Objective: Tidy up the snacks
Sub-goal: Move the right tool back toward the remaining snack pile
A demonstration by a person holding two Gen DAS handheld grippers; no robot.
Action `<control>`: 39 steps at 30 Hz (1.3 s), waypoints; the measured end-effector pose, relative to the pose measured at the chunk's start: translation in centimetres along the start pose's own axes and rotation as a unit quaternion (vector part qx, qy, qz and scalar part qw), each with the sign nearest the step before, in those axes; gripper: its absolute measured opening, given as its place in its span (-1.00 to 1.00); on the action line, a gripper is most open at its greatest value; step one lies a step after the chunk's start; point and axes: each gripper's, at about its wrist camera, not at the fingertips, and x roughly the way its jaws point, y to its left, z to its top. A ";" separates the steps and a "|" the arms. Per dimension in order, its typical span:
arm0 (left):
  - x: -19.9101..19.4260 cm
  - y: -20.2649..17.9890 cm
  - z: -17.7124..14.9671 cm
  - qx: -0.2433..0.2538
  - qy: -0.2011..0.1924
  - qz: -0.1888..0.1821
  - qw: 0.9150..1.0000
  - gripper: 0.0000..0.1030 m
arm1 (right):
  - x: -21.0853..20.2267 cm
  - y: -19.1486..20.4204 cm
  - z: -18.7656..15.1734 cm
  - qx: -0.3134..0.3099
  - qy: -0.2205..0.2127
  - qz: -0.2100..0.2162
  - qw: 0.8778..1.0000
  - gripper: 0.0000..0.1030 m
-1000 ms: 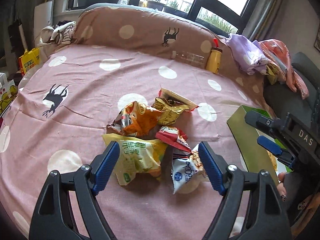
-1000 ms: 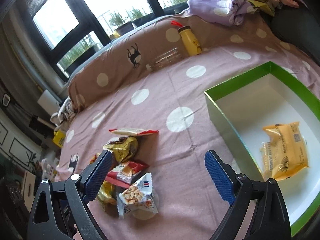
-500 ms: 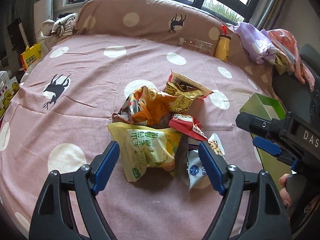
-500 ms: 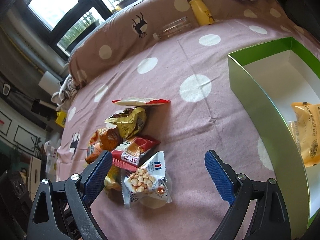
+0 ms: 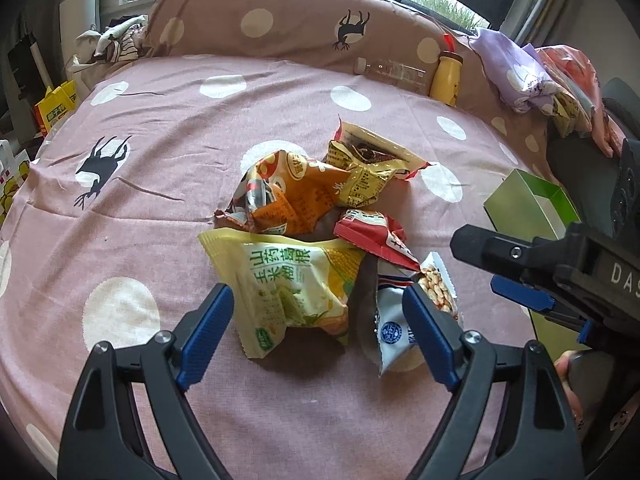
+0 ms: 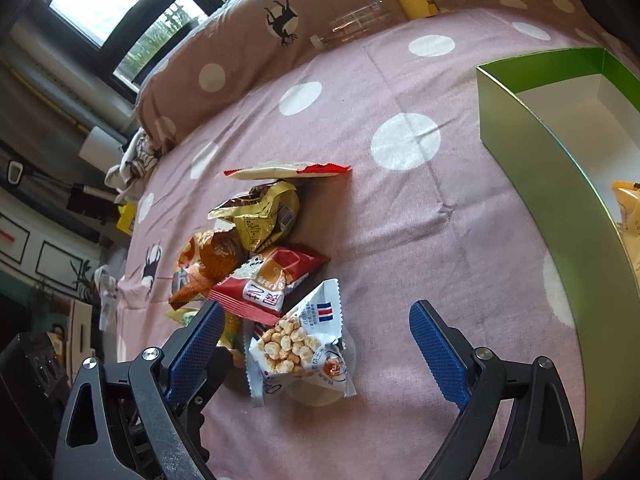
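A pile of snack packets lies on the pink dotted bedsheet (image 5: 132, 128). My left gripper (image 5: 318, 332) hangs just over its near side with its jaws opening. The yellow-green packet (image 5: 292, 292) lies between the fingers, which do not press on it. Behind it lie an orange packet (image 5: 288, 196), a gold packet (image 5: 360, 172) and a red packet (image 5: 376, 236). My right gripper (image 6: 316, 344) is open above the white peanut packet (image 6: 300, 348), clear of it. The green box (image 6: 560, 184) stands to the right with a yellow packet (image 6: 628, 208) inside.
A yellow bottle (image 5: 446, 76) and a clear bottle (image 5: 392, 72) lie against the brown dotted bolster (image 5: 280, 20) at the back. Folded clothes (image 5: 532, 76) are heaped at the back right. The right gripper's body (image 5: 560, 276) crosses the left view's right side.
Both grippers have sunk toward the snack pile and tipped further down. The left jaws stand a little wider. In the right view the green box has slid toward the right edge.
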 end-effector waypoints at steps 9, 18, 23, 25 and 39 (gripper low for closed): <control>0.8 -0.1 -0.2 -0.002 0.018 0.002 1.000 0.68 | 0.4 -0.1 -0.1 0.004 0.010 0.004 1.000 0.82; 1.2 -0.3 -0.4 0.001 0.024 0.005 1.000 0.69 | 1.0 0.6 -0.3 -0.002 0.021 0.007 1.000 0.82; 1.3 -0.2 -0.3 -0.004 0.024 0.001 1.000 0.68 | 0.9 0.2 -0.2 0.004 0.021 0.014 1.000 0.82; 1.4 -0.2 -0.4 -0.005 0.025 0.000 1.000 0.69 | 0.8 0.0 -0.2 0.009 0.020 0.018 1.000 0.82; 1.3 -0.4 -0.3 -0.010 0.022 -0.005 1.000 0.69 | 0.4 -0.4 -0.3 0.021 0.018 0.036 0.999 0.82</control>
